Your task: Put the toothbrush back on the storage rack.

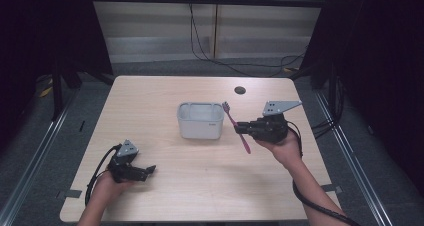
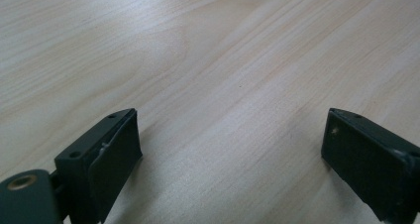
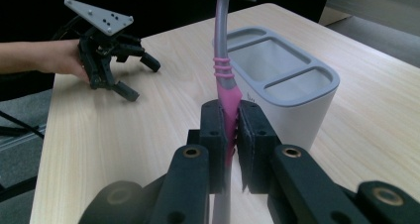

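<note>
Right gripper (image 3: 232, 130) has its fingers clamped on the pink toothbrush (image 1: 237, 127), held just right of the grey holder (image 1: 200, 120). Best tip the brush upright, head high, and line it over a slot first. Left gripper (image 1: 141, 172) rests wide open, empty, near-left on the pale wood bench (image 1: 165, 91); dark curtains hang all round.

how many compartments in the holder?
2 visible: the grey-rimmed holder has a large compartment and a narrow compartment along the side nearer the right gripper, which clamps the pink toothbrush.

Pink-and-grey toothbrush (image 1: 236, 126), lifted off the table, bristles beside the grey holder (image 1: 200, 120)
</note>
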Available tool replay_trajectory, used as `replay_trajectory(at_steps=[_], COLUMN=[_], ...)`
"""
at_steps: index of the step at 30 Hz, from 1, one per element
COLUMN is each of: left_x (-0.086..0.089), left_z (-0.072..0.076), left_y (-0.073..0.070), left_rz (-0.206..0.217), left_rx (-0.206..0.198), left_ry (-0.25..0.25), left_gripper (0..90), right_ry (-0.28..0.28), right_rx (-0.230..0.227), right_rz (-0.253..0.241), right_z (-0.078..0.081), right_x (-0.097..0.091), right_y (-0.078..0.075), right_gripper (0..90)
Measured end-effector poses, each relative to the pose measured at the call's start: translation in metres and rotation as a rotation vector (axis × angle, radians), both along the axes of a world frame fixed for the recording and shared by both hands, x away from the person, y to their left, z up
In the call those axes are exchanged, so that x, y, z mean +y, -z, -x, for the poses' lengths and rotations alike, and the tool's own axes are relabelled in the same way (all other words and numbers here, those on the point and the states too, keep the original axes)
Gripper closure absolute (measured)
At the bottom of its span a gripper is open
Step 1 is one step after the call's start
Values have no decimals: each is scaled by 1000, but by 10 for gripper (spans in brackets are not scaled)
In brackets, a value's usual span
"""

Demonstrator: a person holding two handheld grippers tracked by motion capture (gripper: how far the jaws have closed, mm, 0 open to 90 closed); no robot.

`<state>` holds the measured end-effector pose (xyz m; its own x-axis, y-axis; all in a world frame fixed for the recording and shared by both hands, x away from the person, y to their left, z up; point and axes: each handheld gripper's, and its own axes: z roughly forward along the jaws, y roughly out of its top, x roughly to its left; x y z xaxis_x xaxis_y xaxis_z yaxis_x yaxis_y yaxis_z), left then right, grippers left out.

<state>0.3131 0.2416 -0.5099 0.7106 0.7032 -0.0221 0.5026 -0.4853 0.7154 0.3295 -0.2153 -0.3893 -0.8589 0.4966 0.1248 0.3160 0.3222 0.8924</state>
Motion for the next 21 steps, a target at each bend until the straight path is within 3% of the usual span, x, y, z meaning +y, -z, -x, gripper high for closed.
replay_trajectory(at_steps=[12,21], left_x=[0,0], left_z=[0,0], left_y=[0,0], left_rz=[0,0], left_rx=[0,0], left_ry=[-1,-2], left_gripper=[78,78], right_ry=[63,123], right_rx=[-9,-43], right_rz=[-53,-96], right_z=[-8,-15], right_x=[-5,-4], right_y=[-6,-11], right_gripper=[829,828])
